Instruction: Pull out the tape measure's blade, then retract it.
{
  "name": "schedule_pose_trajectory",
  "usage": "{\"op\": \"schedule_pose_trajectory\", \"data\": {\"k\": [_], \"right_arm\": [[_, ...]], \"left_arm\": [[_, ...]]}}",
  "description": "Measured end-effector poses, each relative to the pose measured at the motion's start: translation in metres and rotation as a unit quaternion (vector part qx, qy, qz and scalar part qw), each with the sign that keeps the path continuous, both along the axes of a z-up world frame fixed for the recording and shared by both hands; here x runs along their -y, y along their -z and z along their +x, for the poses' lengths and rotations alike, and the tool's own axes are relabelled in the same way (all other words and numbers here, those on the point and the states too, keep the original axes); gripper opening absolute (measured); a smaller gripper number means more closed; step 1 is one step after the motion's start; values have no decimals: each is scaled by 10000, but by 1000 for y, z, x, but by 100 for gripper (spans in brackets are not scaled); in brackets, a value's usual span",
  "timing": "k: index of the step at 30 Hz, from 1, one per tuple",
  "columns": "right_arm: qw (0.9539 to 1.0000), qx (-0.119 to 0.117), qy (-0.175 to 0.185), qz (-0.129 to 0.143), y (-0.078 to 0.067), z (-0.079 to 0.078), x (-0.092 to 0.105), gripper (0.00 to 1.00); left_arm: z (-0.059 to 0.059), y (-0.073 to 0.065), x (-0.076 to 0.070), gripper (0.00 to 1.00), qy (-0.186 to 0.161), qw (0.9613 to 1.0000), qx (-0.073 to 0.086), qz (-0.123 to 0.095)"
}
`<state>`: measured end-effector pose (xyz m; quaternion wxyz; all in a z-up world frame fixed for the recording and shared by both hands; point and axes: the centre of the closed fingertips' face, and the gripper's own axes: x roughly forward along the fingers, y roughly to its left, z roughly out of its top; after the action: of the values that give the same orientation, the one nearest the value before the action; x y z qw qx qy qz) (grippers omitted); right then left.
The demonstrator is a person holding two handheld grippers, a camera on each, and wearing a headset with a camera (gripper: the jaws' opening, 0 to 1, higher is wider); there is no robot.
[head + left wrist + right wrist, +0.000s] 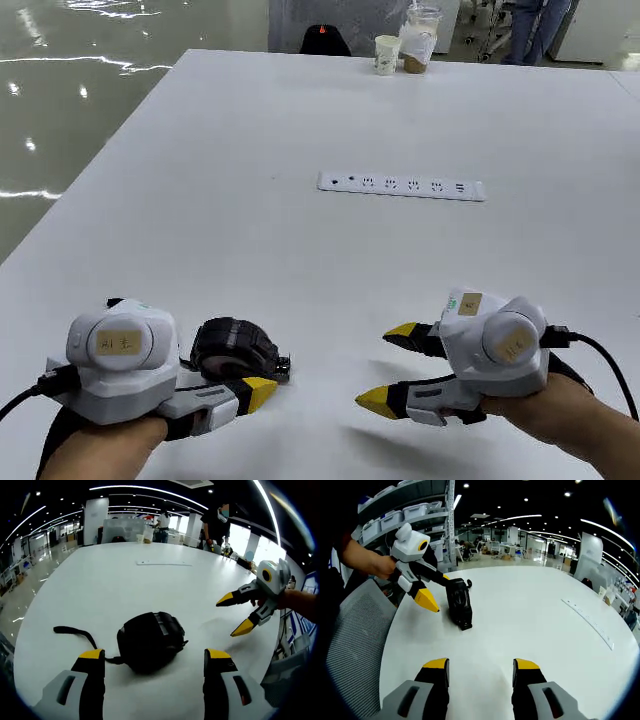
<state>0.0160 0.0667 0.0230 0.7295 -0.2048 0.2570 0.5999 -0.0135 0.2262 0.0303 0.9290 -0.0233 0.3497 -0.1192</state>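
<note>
While the black tape measure (235,347) lies at the near left of the white desk (300,120), the left claw (155,655) stands spread, one jaw on each side of it. Also spread, the right claw (386,365) hovers well to the right. Farther off lies a power strip (400,186).

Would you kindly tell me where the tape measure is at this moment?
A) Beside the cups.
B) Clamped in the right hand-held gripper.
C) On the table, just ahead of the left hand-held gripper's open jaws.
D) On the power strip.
C: the tape measure lies on the table just ahead of the left hand-held gripper, whose jaws stand apart.
</note>
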Motion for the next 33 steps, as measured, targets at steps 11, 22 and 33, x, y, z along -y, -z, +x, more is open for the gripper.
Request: {"op": "schedule_pose_trajectory", "data": {"k": [11, 22, 33], "right_arm": [[9991, -23, 418, 32, -1, -10, 22, 60], [9972, -21, 733, 118, -1, -21, 38, 69], [9939, 83, 1045, 331, -7, -30, 50, 78]], "left_arm": [[-11, -2, 8, 82, 405, 9990, 180, 12], [-19, 2, 9, 87, 635, 9976, 262, 84], [-27, -4, 14, 92, 872, 9949, 499, 84]]}}
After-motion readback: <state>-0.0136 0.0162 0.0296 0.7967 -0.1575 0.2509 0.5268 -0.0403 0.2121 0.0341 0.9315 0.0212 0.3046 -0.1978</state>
